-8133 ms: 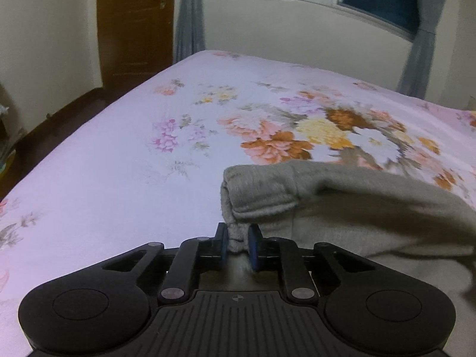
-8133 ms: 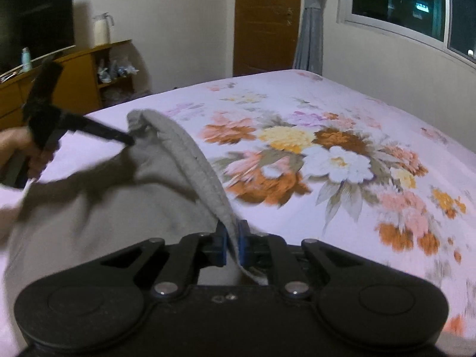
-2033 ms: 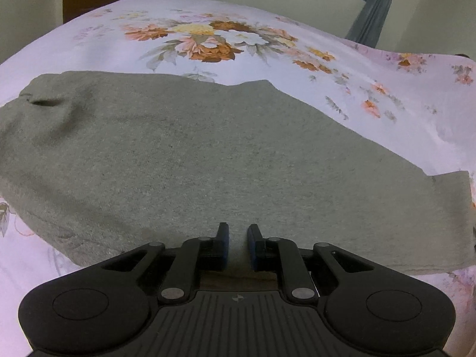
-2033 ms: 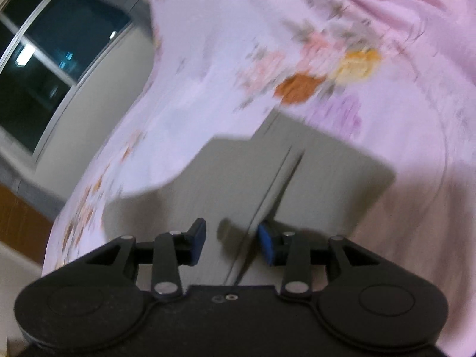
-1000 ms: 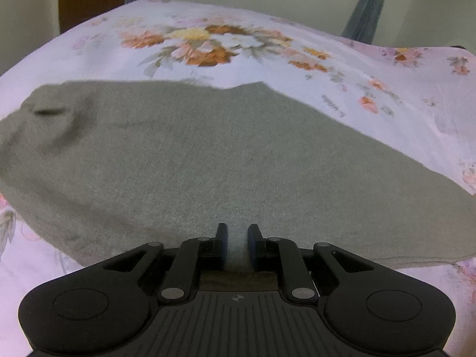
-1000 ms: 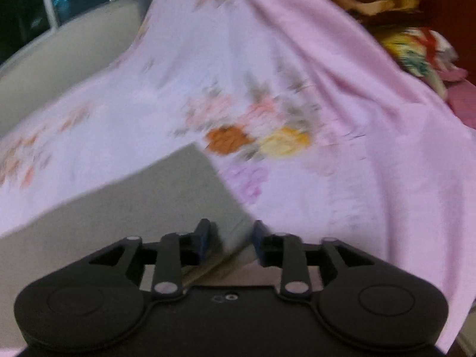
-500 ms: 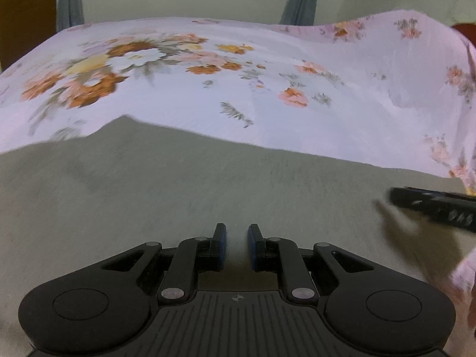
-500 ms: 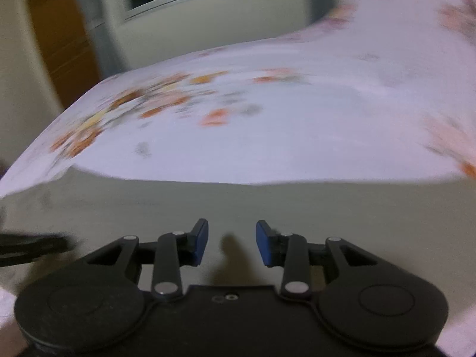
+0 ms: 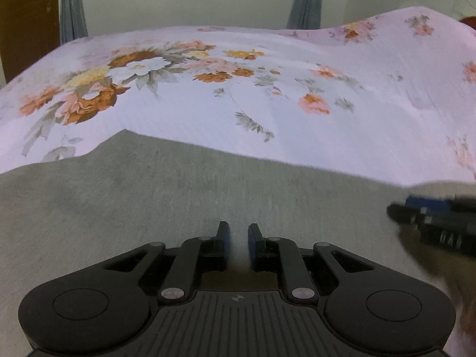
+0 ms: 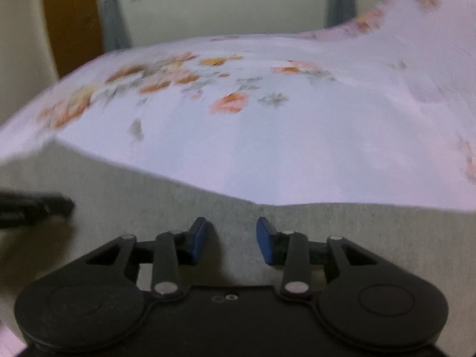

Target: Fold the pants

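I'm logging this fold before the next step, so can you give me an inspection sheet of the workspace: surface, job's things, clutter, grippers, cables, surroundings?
Surface: bed under a pink floral bedsheet, smooth beyond the garment.
Job's things: grey fleece pants lying flat on the sheet, far edge visible; the near part is hidden by the grippers.
Clutter: nothing seen.
Grippers: left gripper over the pants, jaws nearly together, no cloth visibly pinched; right gripper over the pants, jaws apart, nothing between them.
Cables: nothing seen.
Surroundings: cream wall, grey curtains flanking a window, brown wooden door at left.
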A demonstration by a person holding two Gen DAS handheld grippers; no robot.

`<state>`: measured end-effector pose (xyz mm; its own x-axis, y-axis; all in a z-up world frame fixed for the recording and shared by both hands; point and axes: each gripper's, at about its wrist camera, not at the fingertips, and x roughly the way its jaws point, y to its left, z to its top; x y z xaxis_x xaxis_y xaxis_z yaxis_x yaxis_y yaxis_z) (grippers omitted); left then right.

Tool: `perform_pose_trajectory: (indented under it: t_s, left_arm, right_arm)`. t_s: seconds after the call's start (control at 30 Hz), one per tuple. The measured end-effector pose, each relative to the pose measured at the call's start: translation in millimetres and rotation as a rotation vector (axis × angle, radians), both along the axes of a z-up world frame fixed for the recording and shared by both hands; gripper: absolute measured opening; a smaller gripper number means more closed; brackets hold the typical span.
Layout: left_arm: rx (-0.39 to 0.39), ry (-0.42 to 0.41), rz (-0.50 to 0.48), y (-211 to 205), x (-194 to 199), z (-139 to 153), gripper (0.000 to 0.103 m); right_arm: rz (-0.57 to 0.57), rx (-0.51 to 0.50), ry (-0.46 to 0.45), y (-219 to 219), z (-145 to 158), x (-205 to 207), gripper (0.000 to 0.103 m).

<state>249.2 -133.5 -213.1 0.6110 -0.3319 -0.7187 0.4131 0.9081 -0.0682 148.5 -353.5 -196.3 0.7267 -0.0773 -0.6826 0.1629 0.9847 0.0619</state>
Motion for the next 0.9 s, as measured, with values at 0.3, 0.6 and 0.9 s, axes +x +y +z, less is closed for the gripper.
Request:
perform_pose_trajectory:
  t_s: [0.3,0.6,0.9]
  left_arm:
    - [-0.004,0.019,0.025,36,-44,5,0.014]
    - [0.022,-0.004,0.039,56,-95,7,0.014]
    - [0.008,0.000,0.014,32,-108,25,0.015]
  right_arm:
    - [-0.056,0.009,0.049,-26,7,-51,0.043]
    - [-0.099,-0.025,0.066,-44,4,-105,0.060]
    - [-0.203,-0.009,0.039,-79,20,-142,0.060]
